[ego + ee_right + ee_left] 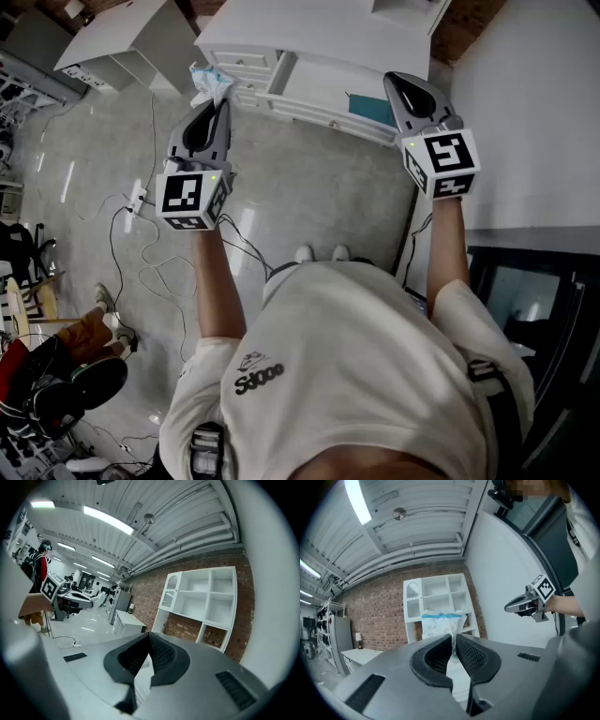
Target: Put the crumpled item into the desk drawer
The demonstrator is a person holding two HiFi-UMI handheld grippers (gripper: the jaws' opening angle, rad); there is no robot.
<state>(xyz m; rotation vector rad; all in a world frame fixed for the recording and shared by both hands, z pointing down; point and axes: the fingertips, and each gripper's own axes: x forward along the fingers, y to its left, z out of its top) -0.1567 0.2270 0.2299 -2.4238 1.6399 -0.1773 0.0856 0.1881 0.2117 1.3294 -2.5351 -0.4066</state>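
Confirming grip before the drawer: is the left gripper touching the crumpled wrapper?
Touching. In the left gripper view, the left gripper is clamped on the crumpled wrapper, at its lower edge.

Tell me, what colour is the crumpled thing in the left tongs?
The crumpled thing is white with a blue band on top; left gripper view shows it best.

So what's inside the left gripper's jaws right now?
The crumpled item, a white and blue wrapper, is pinched by the left gripper. Its top sticks out above; its lower edge is hidden behind the jaws.
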